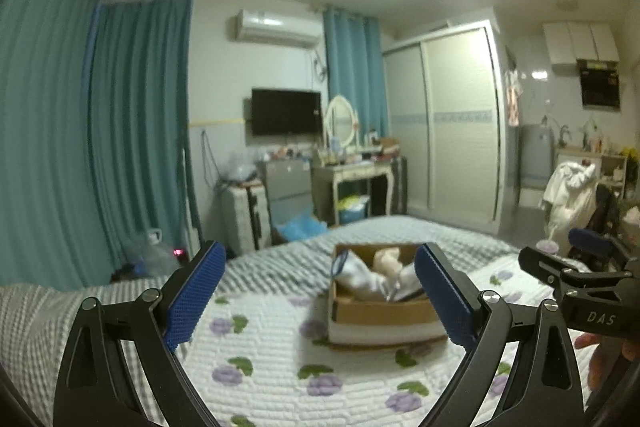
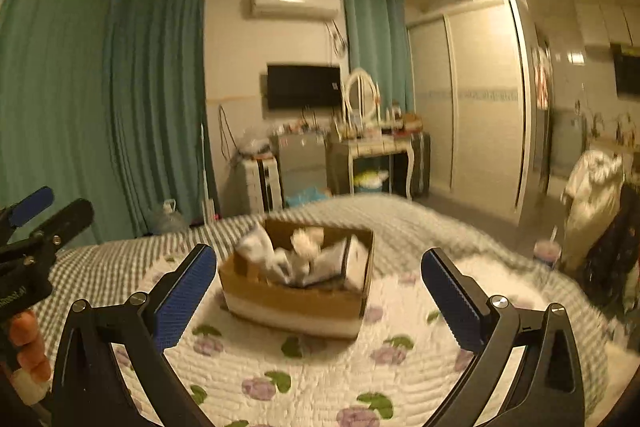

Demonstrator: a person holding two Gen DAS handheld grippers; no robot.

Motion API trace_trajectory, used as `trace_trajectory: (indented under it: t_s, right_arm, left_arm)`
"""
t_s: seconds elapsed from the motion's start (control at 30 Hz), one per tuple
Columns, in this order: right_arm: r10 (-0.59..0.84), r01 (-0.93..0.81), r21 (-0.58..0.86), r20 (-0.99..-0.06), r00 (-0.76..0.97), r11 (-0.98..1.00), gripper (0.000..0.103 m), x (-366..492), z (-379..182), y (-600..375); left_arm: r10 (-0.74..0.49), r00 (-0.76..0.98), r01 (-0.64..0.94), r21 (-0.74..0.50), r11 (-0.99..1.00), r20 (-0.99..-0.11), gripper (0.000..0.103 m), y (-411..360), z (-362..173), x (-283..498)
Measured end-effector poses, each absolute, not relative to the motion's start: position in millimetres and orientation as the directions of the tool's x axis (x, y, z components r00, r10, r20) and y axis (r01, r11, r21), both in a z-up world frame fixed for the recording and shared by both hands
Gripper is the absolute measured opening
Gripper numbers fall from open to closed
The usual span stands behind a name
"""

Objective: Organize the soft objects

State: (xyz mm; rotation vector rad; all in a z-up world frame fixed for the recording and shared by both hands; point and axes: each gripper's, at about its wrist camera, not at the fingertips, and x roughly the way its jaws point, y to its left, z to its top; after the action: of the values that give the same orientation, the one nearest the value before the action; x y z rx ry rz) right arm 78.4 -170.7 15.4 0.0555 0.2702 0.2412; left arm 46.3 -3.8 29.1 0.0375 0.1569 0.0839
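A cardboard box (image 1: 380, 313) sits on the bed and holds several soft items: a pale plush toy (image 1: 387, 259) and grey-white cloth pieces (image 1: 366, 277). The box also shows in the right wrist view (image 2: 296, 301), with the plush toy (image 2: 306, 241) inside. My left gripper (image 1: 320, 293) is open and empty, raised over the quilt in front of the box. My right gripper (image 2: 320, 297) is open and empty, also short of the box. The right gripper shows at the left wrist view's right edge (image 1: 576, 259); the left gripper shows at the right wrist view's left edge (image 2: 40, 215).
The bed has a white quilt with purple flowers (image 1: 260, 347) over a grey checked blanket (image 1: 48, 311). Beyond the bed stand teal curtains (image 1: 136, 131), a suitcase (image 1: 244, 213), a dressing table (image 1: 352, 171), a wardrobe (image 1: 444, 131) and a white robe on a chair (image 1: 568, 195).
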Motion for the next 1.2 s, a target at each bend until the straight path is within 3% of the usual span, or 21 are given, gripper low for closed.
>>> trace_trajectory:
  t_s: [0.17, 1.2]
  right_arm:
    - [0.225, -0.197, 0.118, -0.304, 0.926, 0.973, 0.103, 91.1, -1.4, -179.0]
    - [0.217, -0.202, 0.08, -0.307, 0.927, 0.976, 0.103, 77.8, 5.0, -167.9]
  left_arm:
    - [0.085, 0.981, -0.075, 0.061, 0.995, -0.174, 0.097, -7.3, 21.9, 46.5]
    - [0.056, 0.97, -0.048, 0.041, 0.998, -0.237, 0.097, -2.5, 11.4, 52.0]
